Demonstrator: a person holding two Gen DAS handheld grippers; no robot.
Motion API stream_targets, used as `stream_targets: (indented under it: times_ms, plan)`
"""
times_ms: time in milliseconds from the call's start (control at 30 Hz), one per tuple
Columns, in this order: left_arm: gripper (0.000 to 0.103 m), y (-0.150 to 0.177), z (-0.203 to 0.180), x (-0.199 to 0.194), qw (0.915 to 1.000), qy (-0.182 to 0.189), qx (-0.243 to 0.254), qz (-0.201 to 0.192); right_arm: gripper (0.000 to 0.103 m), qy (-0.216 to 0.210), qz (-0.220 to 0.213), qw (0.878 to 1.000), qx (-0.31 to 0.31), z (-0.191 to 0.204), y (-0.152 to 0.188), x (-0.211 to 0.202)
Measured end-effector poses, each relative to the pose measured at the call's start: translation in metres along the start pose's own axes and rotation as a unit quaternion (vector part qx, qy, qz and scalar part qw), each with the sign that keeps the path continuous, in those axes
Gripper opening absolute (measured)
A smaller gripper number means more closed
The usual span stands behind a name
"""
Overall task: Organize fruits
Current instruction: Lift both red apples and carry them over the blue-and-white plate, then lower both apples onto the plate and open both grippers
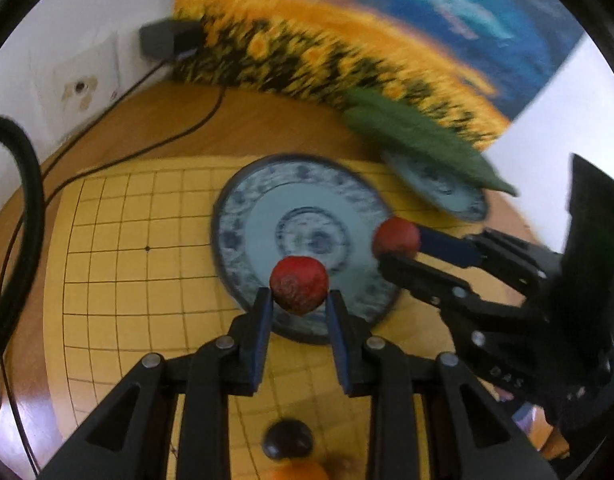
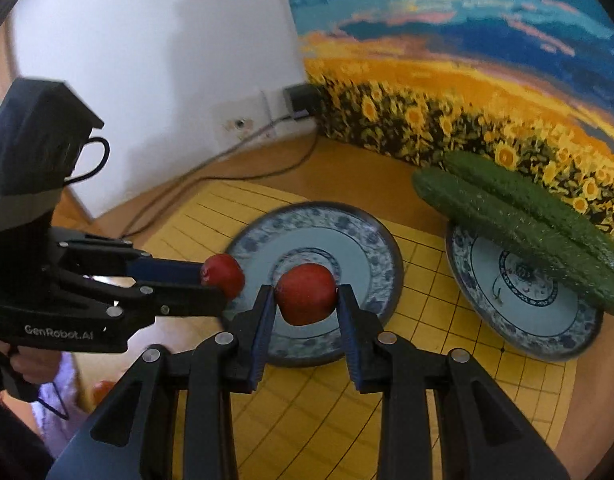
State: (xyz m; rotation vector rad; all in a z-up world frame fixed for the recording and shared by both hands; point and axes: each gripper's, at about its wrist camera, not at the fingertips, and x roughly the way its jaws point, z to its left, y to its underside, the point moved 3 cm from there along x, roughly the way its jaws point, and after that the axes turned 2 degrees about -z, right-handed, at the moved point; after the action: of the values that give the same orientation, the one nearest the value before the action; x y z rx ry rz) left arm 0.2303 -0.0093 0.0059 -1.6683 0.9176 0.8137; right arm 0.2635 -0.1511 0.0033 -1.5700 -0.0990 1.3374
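Observation:
My left gripper point(image 1: 299, 294) is shut on a small red fruit point(image 1: 299, 285) and hangs over the near rim of a blue-and-white patterned plate point(image 1: 243, 216). From the right comes my right gripper point(image 1: 387, 246), shut on a second red fruit point(image 1: 396, 236) above that plate's right rim. In the right wrist view the right gripper point(image 2: 306, 292) grips its red fruit point(image 2: 307, 292) over the same plate point(image 2: 359, 236), and the left gripper point(image 2: 217, 278) holds its fruit point(image 2: 223, 274) at the plate's left edge.
A second patterned plate point(image 2: 547, 332) at the right carries two cucumbers point(image 2: 519, 224). Everything sits on a yellow grid board point(image 1: 119, 240). A dark round fruit point(image 1: 287, 438) and an orange one point(image 1: 299, 474) lie near the board's front. A black cable point(image 1: 179, 128) trails at the back left.

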Motion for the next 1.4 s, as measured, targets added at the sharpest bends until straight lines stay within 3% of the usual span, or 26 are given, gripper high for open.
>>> stream_targets:
  times_ms: [233, 400, 633, 900, 1033, 1167, 1400]
  plan:
    - [0.028, -0.003, -0.003, 0.014, 0.9997, -0.011, 0.021, 0.004, 0.032, 0.032, 0.027, 0.999, -0.032, 0.007, 0.000, 0.021]
    - [0.028, -0.004, 0.002, 0.015, 1.0000, -0.002, 0.008, -0.002, 0.032, 0.040, 0.031, 0.998, -0.042, 0.016, 0.002, 0.029]
    - [0.028, 0.001, -0.006, 0.015, 0.9981, -0.035, 0.046, -0.021, 0.031, 0.071, 0.051, 0.992, -0.088, 0.026, 0.006, 0.040]
    - [0.032, 0.000, -0.006, 0.016, 0.9978, -0.027, 0.055, -0.024, 0.032, 0.083, 0.043, 0.993, -0.069, 0.029, 0.001, 0.048]
    - [0.038, 0.001, -0.005, 0.012, 0.9992, 0.005, 0.035, -0.018, 0.040, 0.086, 0.036, 0.994, -0.061, 0.028, 0.005, 0.030]
    - [0.046, 0.006, -0.006, 0.002, 0.9990, -0.001, 0.037, -0.025, 0.044, 0.100, 0.021, 0.992, -0.070, 0.033, 0.000, 0.014]
    - [0.047, 0.019, -0.004, -0.019, 0.9989, 0.001, 0.027, -0.038, 0.044, 0.109, 0.013, 0.991, -0.071, 0.046, 0.001, -0.005]
